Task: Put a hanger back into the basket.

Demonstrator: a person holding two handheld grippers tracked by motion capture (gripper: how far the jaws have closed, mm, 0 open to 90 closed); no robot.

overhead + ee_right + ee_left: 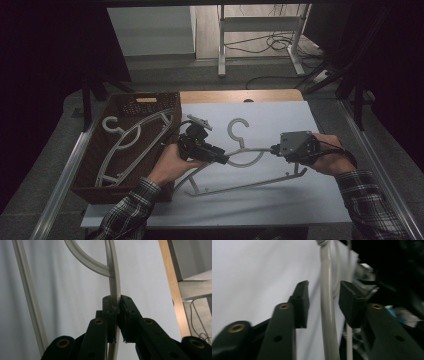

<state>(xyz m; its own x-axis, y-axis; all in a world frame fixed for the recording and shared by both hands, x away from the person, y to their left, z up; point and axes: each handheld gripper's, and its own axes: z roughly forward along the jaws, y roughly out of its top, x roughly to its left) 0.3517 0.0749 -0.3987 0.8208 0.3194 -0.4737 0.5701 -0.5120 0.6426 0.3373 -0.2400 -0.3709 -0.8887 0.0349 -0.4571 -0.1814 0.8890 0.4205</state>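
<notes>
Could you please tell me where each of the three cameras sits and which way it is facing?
High view: above the person's side, looking forward and down on the table; forearms and both claws show.
Left gripper view: rides the left claw, looking along its jaws, which straddle the hanger without touching.
Right gripper view: rides the right claw, clamped on the hanger's arm.
All three share that hanger on the white table.

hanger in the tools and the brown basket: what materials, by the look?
Hanger: probably moulded plastic, pale grey, smooth with a slight sheen; ribbed one-piece arms in the right gripper view.
Basket: looks like woven wicker or rattan-style plastic, dark brown, matte; the weave texture shows on its walls.
</notes>
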